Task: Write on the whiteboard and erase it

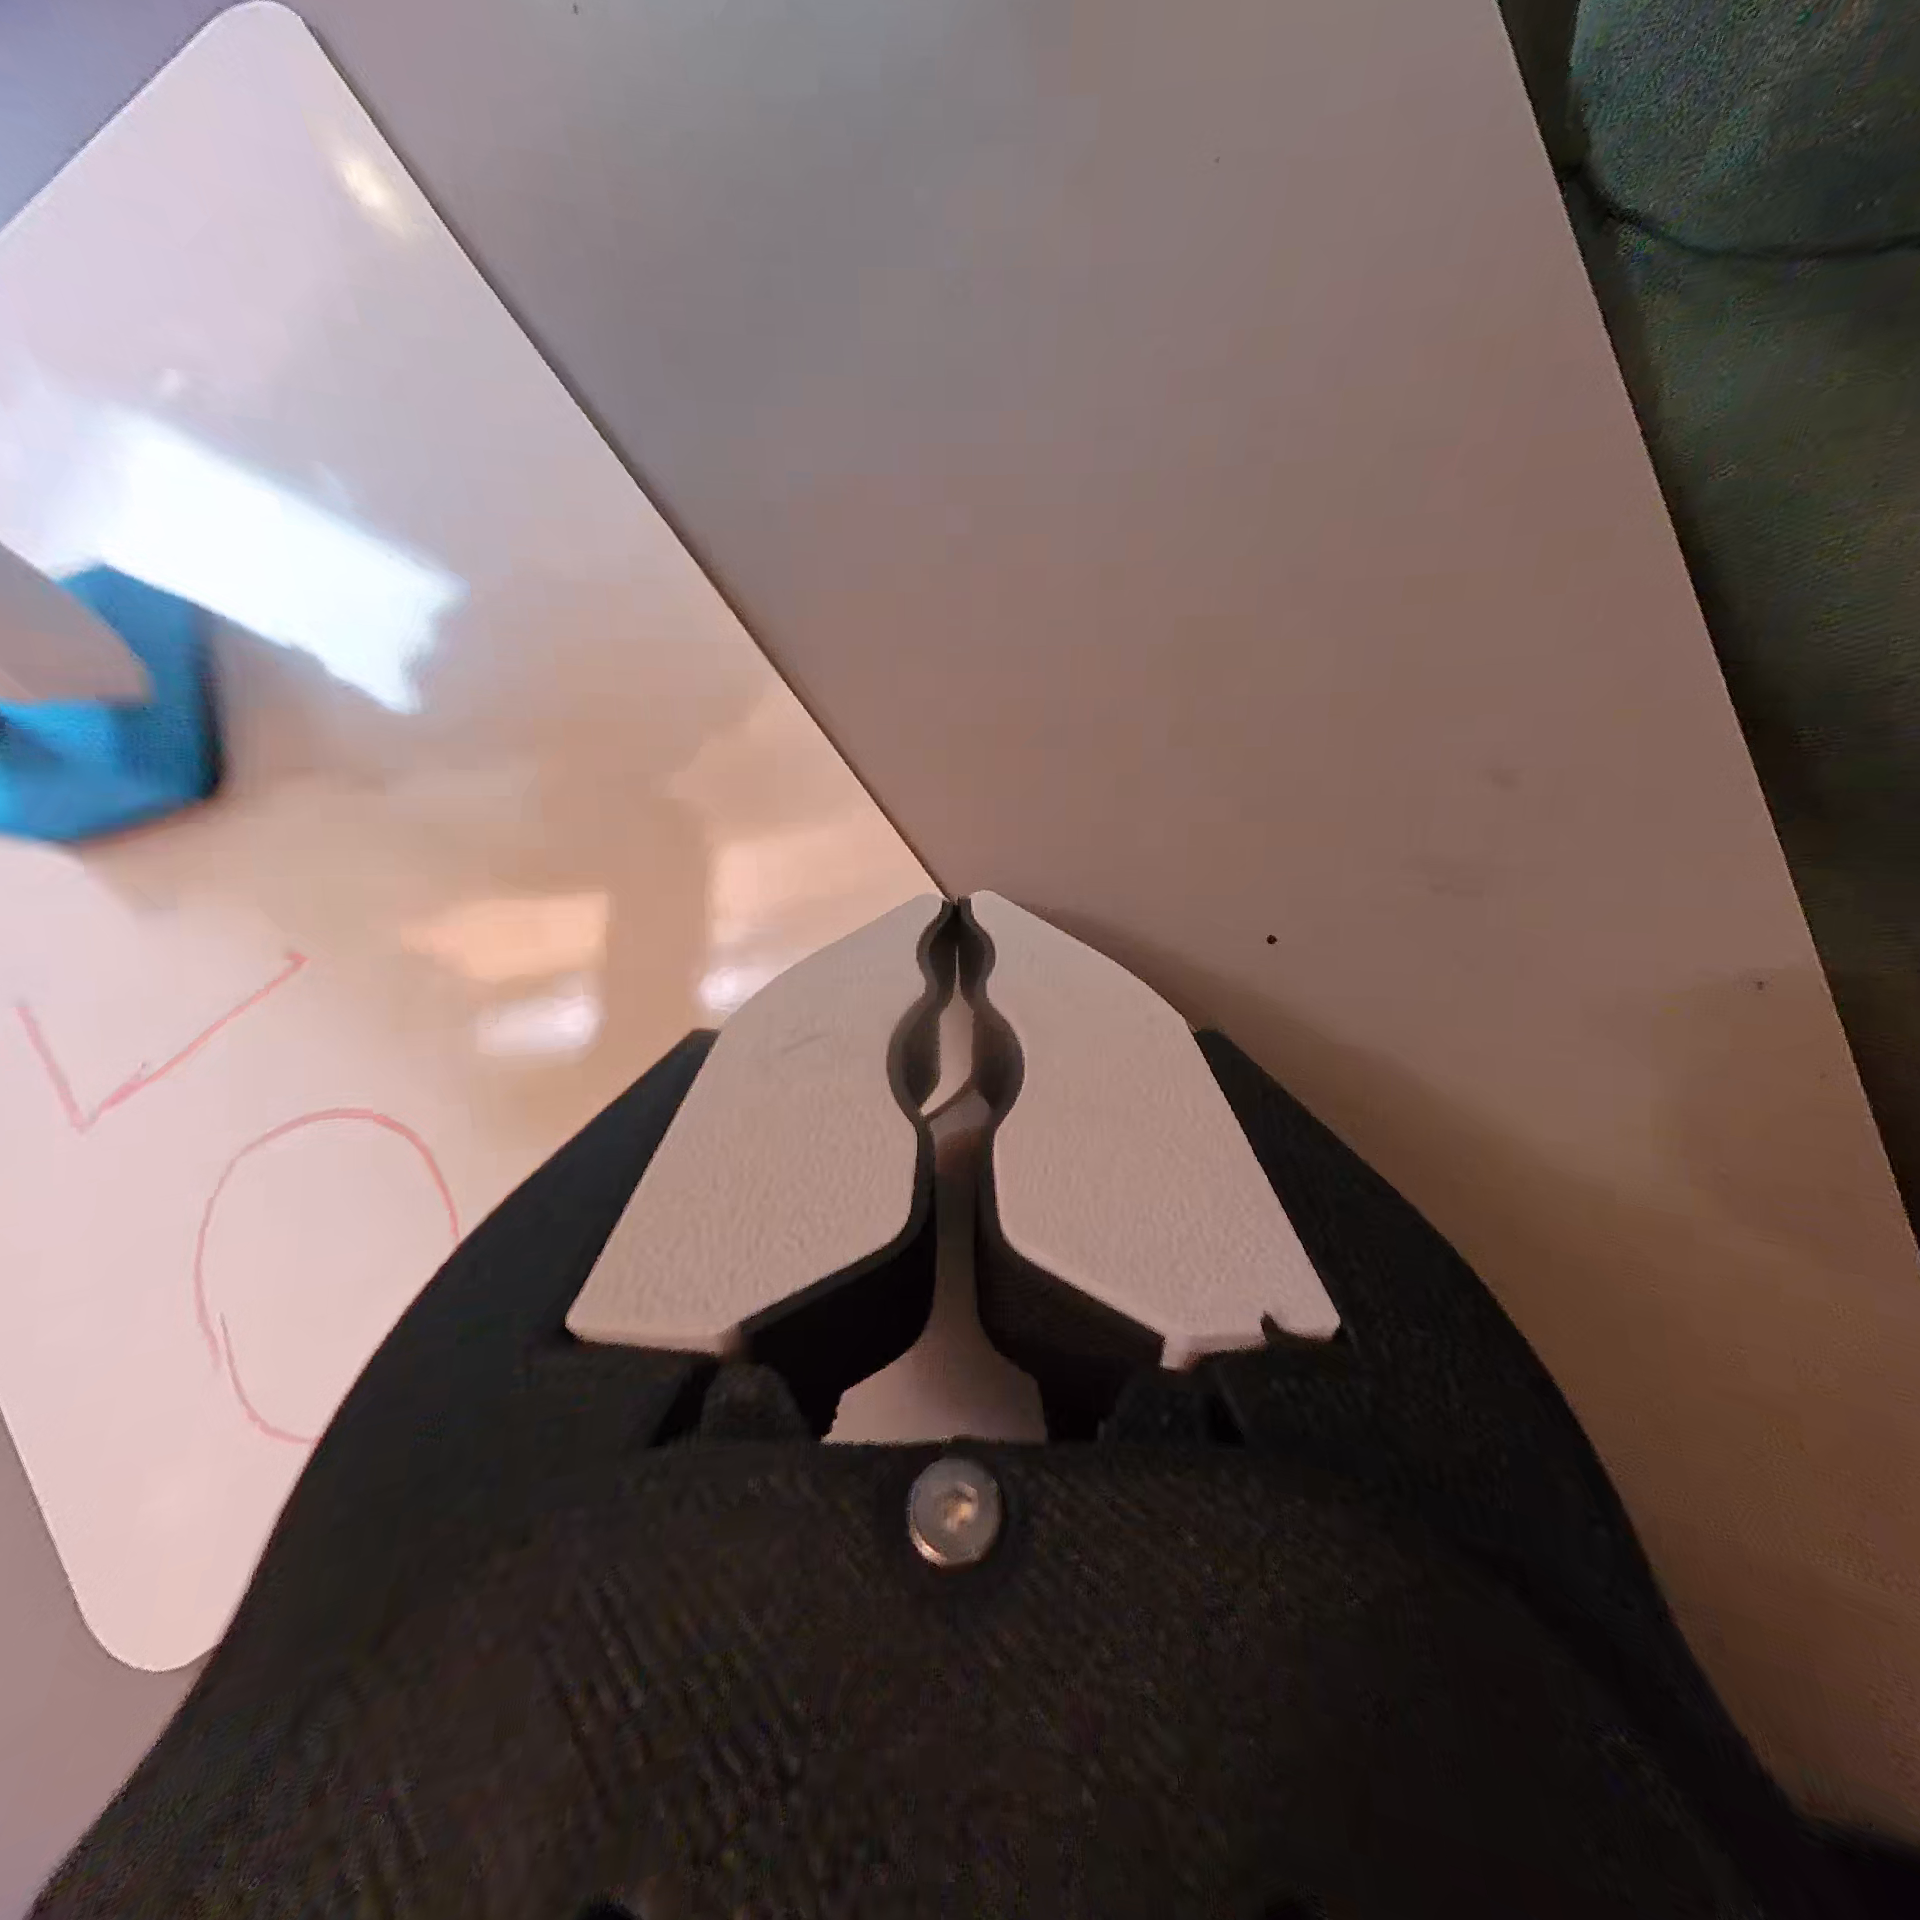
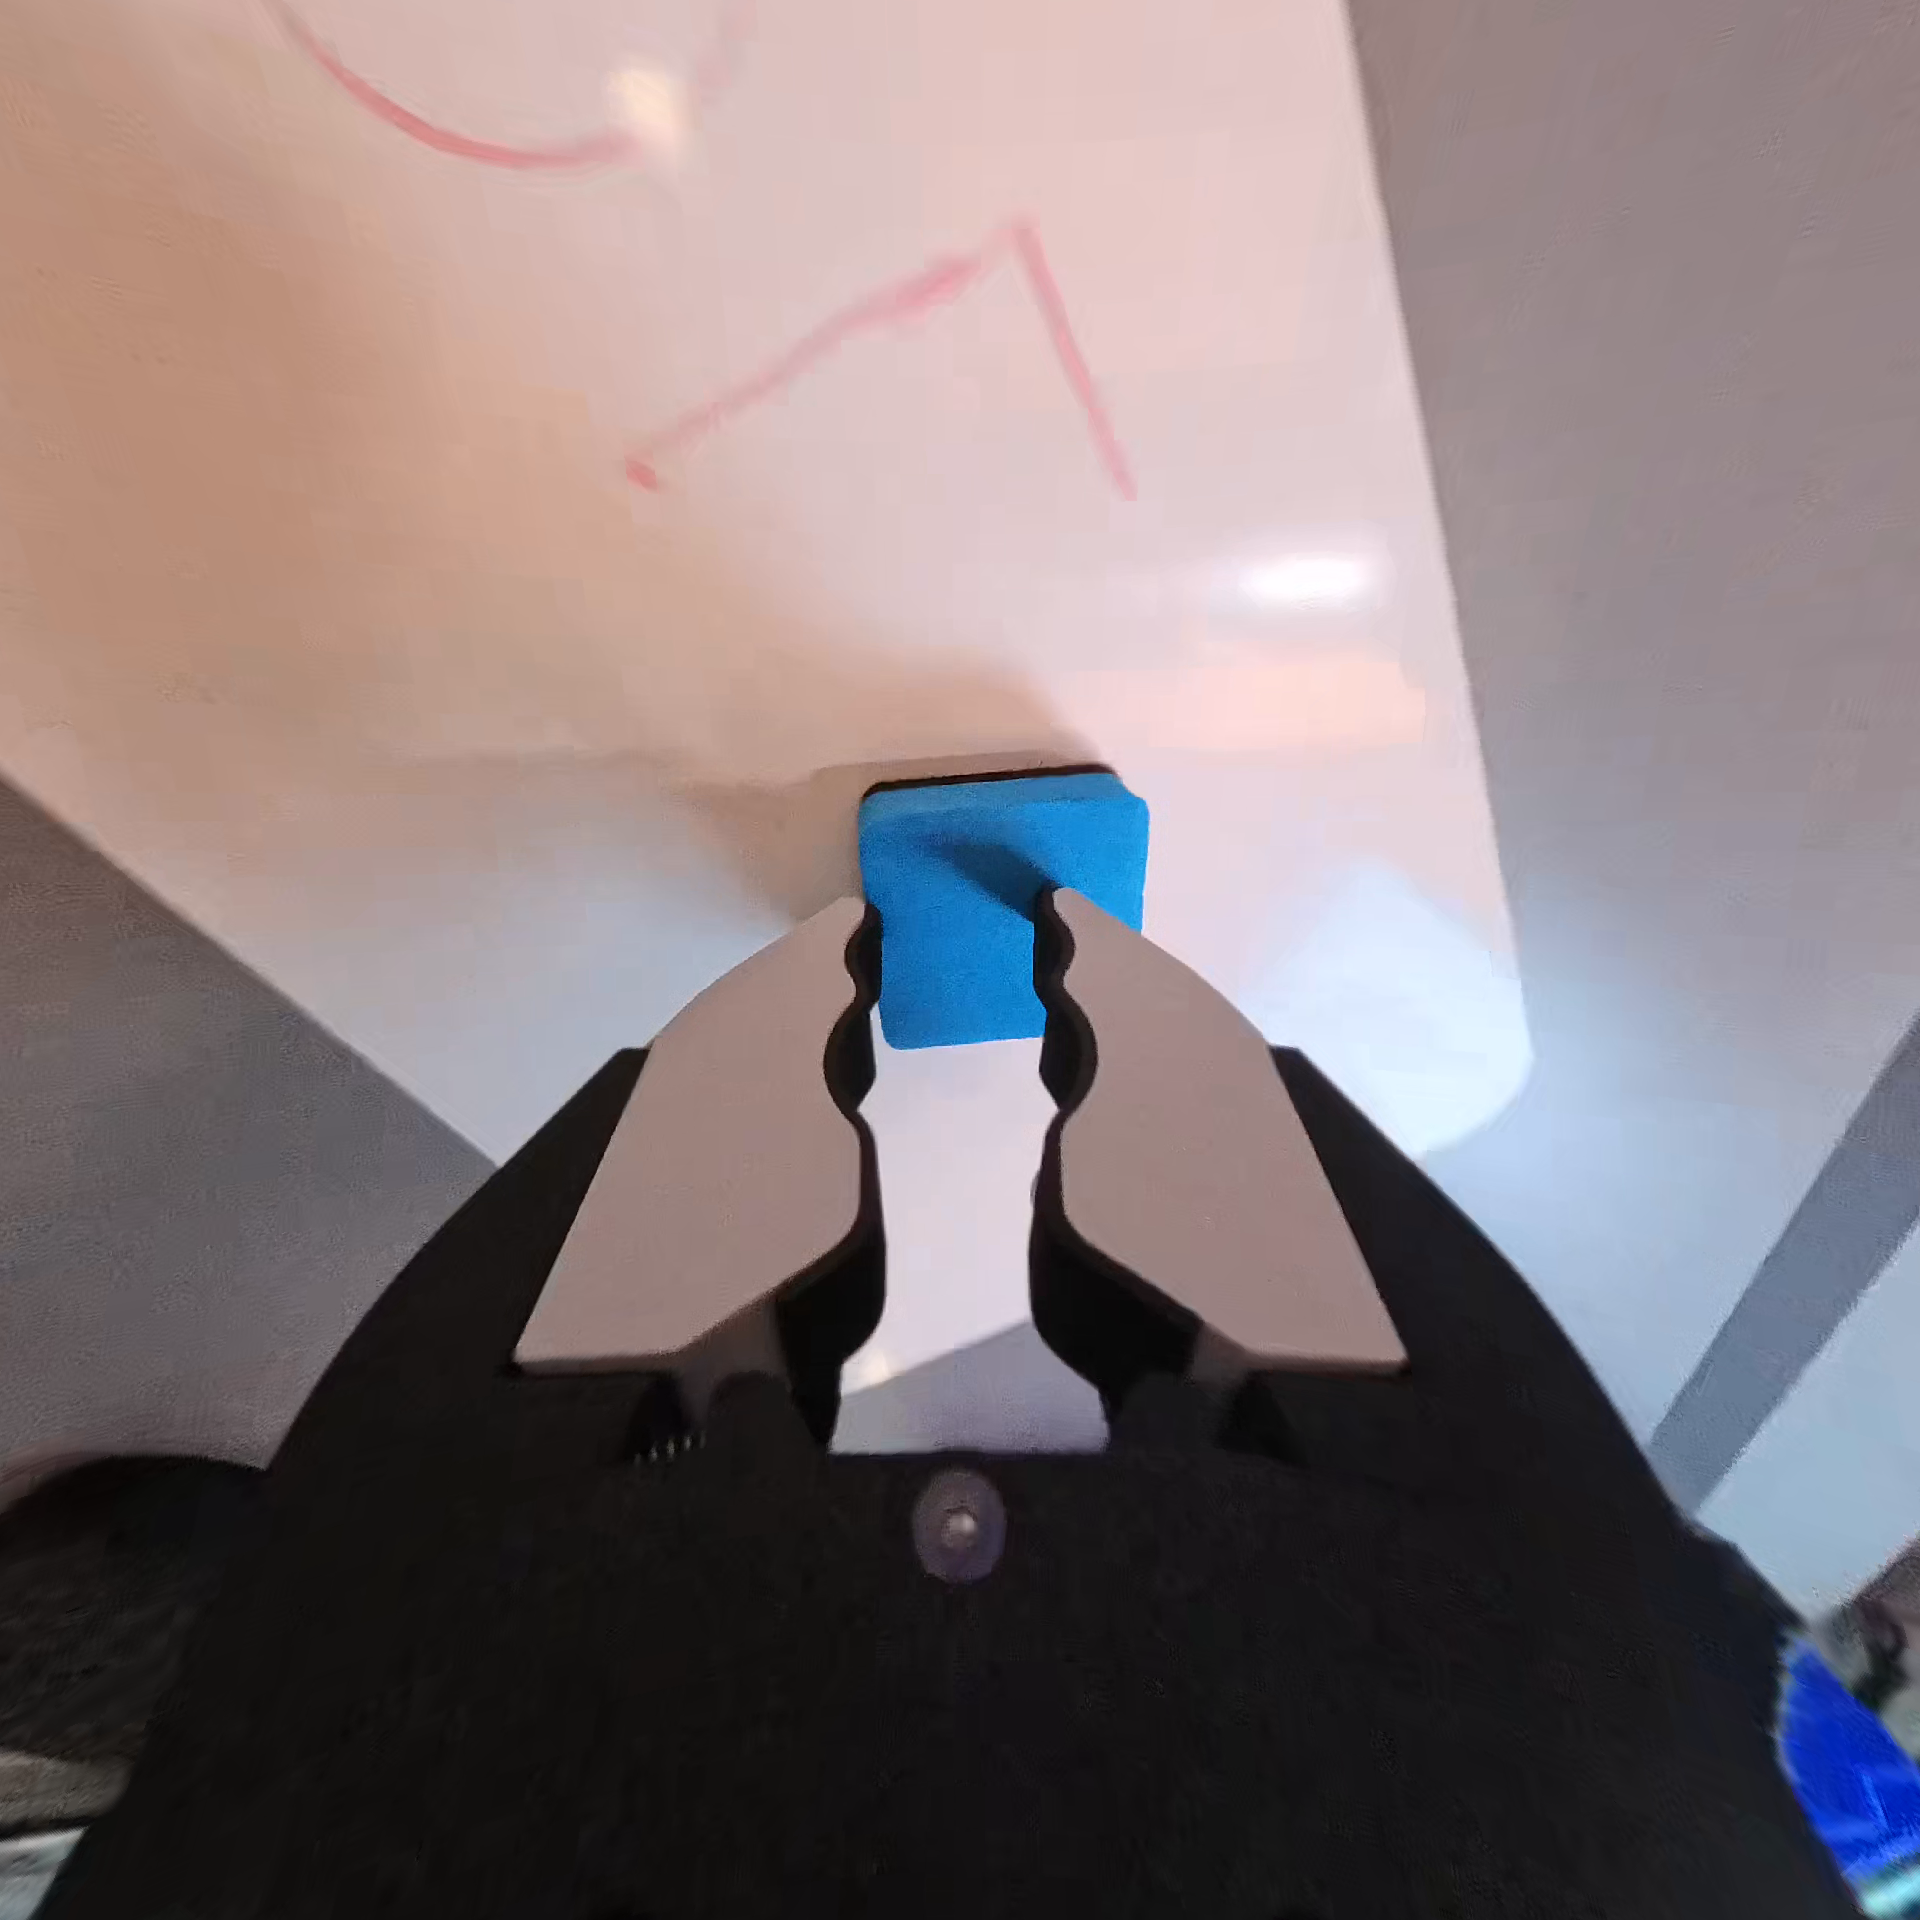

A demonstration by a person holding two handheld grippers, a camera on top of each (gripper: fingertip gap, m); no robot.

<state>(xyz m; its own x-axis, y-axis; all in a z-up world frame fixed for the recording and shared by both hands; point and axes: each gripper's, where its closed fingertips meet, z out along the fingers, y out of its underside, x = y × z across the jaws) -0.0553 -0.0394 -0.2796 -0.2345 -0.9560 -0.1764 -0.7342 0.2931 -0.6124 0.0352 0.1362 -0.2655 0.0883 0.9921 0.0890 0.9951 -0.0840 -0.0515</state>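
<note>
Whiteboard (image 1: 312, 623) flat on the pale table (image 1: 1143, 416), red marks (image 1: 322, 1247) on it.
Right gripper (image 2: 951, 914) pinches the blue eraser (image 2: 997, 883) (dark pad down) against the board; left gripper (image 1: 961, 909) rests at the board's edge, fingers pressed together, holding nothing.

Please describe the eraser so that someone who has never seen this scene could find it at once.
Start from the whiteboard, the glossy white sheet lying on the grey table. Red marks cross one part of it; on a bare part sits the eraser, between the fingers of the right gripper. It is a small square block, the only bright blue thing on the board.
</note>
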